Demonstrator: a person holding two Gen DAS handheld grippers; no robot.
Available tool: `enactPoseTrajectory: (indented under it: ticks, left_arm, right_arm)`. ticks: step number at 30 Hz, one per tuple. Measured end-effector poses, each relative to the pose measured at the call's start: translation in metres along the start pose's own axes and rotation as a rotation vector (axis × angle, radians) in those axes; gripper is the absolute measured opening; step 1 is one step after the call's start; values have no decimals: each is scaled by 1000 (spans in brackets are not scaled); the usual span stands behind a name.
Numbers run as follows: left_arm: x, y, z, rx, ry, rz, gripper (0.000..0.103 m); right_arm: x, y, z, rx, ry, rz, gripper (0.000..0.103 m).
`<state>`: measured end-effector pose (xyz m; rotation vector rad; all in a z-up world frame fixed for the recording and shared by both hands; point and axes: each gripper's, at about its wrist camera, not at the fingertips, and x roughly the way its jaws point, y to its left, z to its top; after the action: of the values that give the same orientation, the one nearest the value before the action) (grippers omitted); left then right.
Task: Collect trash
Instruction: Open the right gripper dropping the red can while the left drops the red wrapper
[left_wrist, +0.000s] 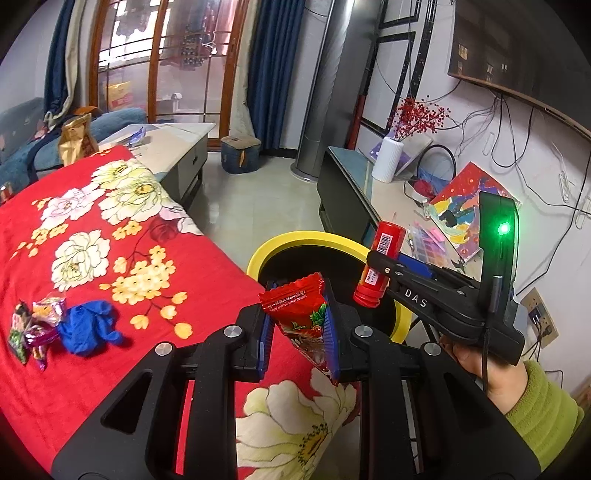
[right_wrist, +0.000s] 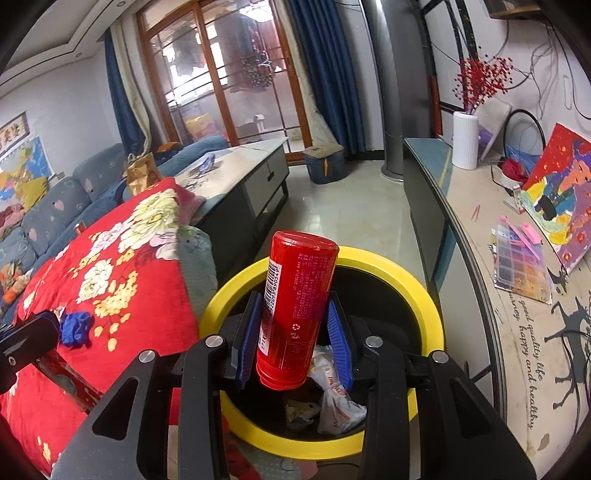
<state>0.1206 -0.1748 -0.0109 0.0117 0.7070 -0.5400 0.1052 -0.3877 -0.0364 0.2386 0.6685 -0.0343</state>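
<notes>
My left gripper is shut on a red snack wrapper, held at the edge of the red floral blanket, just short of the yellow-rimmed black bin. My right gripper is shut on a red plastic bottle, cap end down, over the bin. Crumpled wrappers lie inside the bin. In the left wrist view the right gripper with the bottle hangs above the bin's right rim. A blue glove and candy wrappers lie on the blanket.
A grey coffee table stands behind the blanket, with a gold bag near it. A long cabinet on the right carries a white vase, a painting and a bead box. Tiled floor lies between them. A green sleeve holds the right gripper.
</notes>
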Motion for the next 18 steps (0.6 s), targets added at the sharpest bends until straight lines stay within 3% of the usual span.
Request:
enactPoseTrajectory:
  ticks: [18]
  left_arm:
    - [54,-18,11,70,29,22,17]
  right_arm:
    - [20,-34,-9,56,42,-33,34]
